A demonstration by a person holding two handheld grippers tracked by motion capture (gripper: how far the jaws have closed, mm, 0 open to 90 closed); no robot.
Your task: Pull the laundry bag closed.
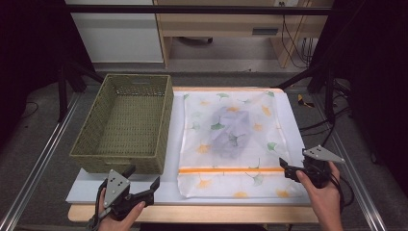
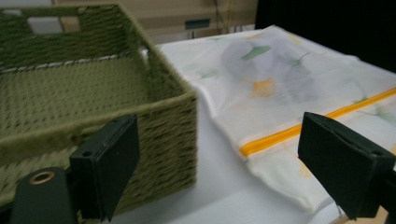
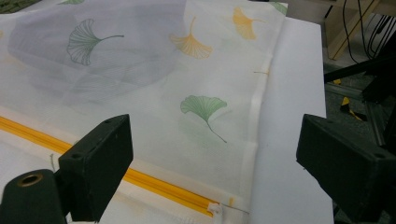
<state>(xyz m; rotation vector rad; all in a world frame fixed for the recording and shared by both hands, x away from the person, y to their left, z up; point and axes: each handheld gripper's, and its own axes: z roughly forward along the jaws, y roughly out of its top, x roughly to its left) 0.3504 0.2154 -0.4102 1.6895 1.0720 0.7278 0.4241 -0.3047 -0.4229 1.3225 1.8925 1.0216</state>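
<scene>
A white mesh bag printed with green and orange leaves lies flat on the white table, just to the right of a green woven basket that stands on the table's left part. A grey bundle shows through the mesh near the bag's middle, and an orange zipper runs across the bag close to its near end. The left gripper is held low at the table's near edge, in front of the basket's near right corner; its 2 jaws stand wide apart with nothing between them. In the left gripper view the basket's corner sits just ahead of the left jaw, while the bag and its zipper lie farther ahead, toward the right jaw, apart from both. The right gripper is at the bag's near right edge, level with the zipper's right end. Its 2 jaws are also wide apart and grip nothing. In the right gripper view the bag's right edge and the zipper's end lie on the table below the gap between the jaws, nearer the left jaw, with bare table before the right jaw.
</scene>
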